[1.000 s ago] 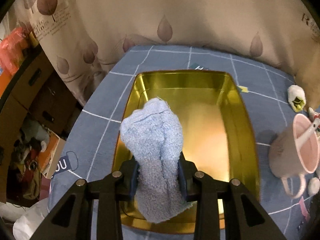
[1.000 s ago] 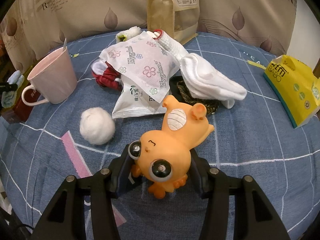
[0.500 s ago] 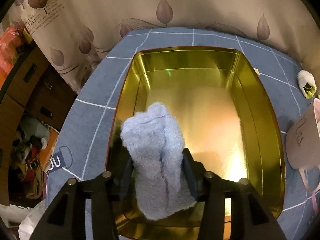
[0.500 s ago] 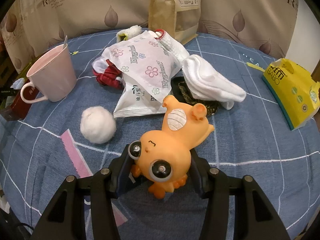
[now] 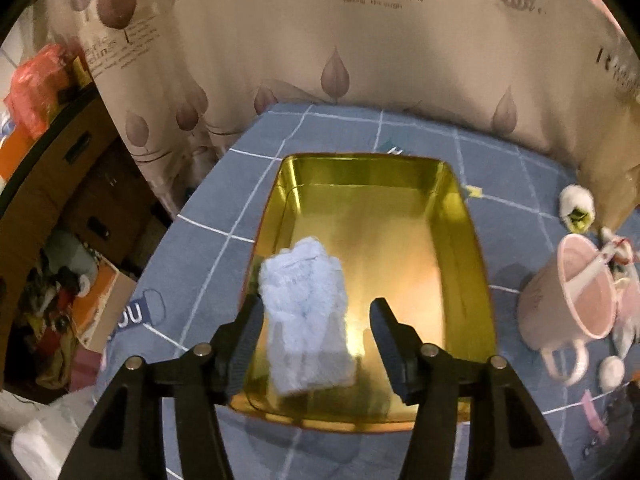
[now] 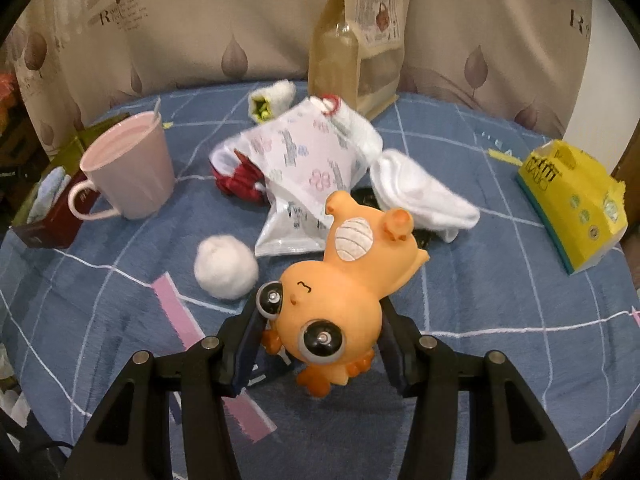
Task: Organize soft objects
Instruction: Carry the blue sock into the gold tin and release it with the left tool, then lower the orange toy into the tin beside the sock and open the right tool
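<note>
Releasing is under way at the left gripper (image 5: 318,330): its jaws are opening, and the blue towel (image 5: 306,320) that was pinched between the pads a second ago now lies against the left pad only, with a clear gap to the right pad. The towel sits low and left of centre in the left wrist view, inside the gold tray (image 5: 460,240), near its lower left wall. Compared with half a second ago, the tray appears smaller and farther off, consistent with the gripper lifting away. Judgement: the first soft item is deposited, and the tray floor to the right of it remains free for further items.

Towel appearance: pale blue terry cloth, loosely bunched, slightly blurred, standing up in a soft hump instead of lying flat.

The right gripper (image 6: 320,344) is unchanged: its pads pinch the orange toy (image 6: 344,292) at the head, lower centre of the right wrist view, body pointing up-frame over the blue tablecloth (image 6: 500,300). Judgement: this toy is the next candidate for the tray.

A white ball (image 6: 226,266), a white cloth (image 6: 420,196) and a pink mug (image 6: 132,172) remain on the tablecloth, upper left to centre.
</note>
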`<control>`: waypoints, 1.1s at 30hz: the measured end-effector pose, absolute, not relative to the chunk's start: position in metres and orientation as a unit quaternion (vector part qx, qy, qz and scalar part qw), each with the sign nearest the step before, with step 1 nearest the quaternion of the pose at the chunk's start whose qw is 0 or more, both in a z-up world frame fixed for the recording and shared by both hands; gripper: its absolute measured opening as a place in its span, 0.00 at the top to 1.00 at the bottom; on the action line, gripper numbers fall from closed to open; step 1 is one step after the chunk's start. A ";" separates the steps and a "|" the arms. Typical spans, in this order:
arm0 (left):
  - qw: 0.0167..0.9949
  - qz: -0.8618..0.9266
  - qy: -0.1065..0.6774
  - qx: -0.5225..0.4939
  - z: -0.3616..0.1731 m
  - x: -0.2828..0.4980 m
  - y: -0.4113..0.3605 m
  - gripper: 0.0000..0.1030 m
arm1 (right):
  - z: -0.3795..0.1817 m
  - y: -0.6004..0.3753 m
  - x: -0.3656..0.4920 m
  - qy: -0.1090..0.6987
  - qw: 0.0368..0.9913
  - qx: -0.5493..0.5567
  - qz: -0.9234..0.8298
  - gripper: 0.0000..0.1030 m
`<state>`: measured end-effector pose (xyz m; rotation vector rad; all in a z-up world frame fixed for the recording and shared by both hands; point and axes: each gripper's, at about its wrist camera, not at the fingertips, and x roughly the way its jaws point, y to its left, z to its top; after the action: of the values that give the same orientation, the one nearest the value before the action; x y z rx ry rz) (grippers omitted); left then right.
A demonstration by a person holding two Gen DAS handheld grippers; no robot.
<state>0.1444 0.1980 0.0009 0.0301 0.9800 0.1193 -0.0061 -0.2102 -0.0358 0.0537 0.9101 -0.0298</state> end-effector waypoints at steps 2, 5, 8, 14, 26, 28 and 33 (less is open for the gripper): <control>0.884 0.053 0.464 -0.002 0.002 0.137 0.196 0.45 | -0.029 -0.210 -0.008 0.432 0.902 0.023 -0.013 0.53; 0.883 0.049 0.466 -0.017 -0.002 0.126 0.192 0.45 | -0.020 -0.208 -0.008 0.423 0.906 0.016 -0.013 0.53; 0.883 0.047 0.466 -0.028 -0.004 0.115 0.190 0.45 | -0.009 -0.201 -0.008 0.413 0.911 0.006 -0.007 0.53; 0.885 0.072 0.460 -0.015 -0.004 0.099 0.189 0.45 | 0.013 -0.178 0.002 0.393 0.919 -0.010 0.020 0.53; 0.885 0.104 0.450 -0.060 -0.001 0.060 0.208 0.45 | 0.051 -0.076 0.035 0.355 0.919 -0.029 0.170 0.53; 0.884 0.117 0.448 -0.070 -0.001 0.054 0.215 0.45 | 0.051 -0.055 0.039 0.350 0.916 -0.044 0.189 0.53; 0.874 0.134 0.459 -0.081 -0.009 0.051 0.223 0.45 | 0.047 0.000 0.056 0.342 0.906 -0.080 0.236 0.53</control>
<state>0.0513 0.2234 -0.0093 -0.1688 0.9590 0.2789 0.0556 -0.0005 0.0465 -0.1660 0.7068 0.4883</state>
